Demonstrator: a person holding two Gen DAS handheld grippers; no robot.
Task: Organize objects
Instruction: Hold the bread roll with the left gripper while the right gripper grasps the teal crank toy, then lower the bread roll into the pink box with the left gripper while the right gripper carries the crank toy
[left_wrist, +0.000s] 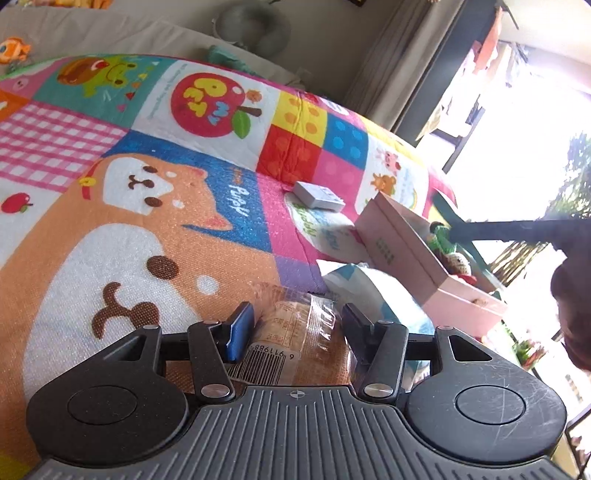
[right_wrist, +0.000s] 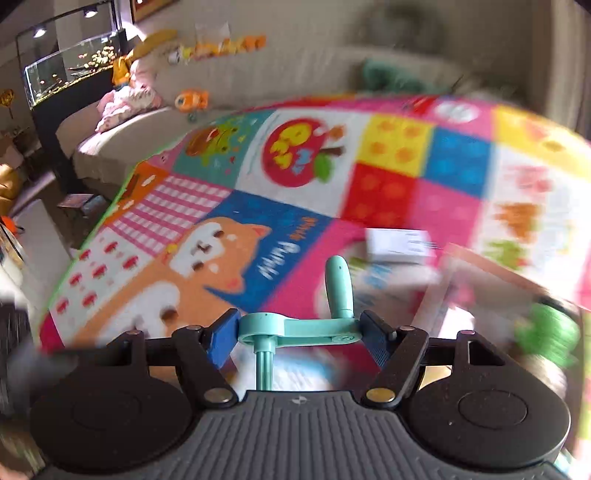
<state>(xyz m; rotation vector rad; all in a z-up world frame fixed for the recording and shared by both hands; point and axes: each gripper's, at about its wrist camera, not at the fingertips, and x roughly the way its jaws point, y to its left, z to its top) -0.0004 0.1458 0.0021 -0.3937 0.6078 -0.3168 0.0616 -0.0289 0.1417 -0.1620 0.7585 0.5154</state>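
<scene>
In the left wrist view my left gripper is shut on a clear-wrapped snack packet with a barcode, low over the colourful play mat. Just beyond it lies a white and blue packet. To the right is an open pink box holding crocheted toys. A small white box lies farther out on the mat. In the blurred right wrist view my right gripper is shut on a teal crank handle, held above the mat left of the pink box.
A dark backlit shape reaches over the pink box from the right. A beige sofa with plush toys borders the mat's far side. A fish tank stands at the far left. Curtains and a bright window are on the right.
</scene>
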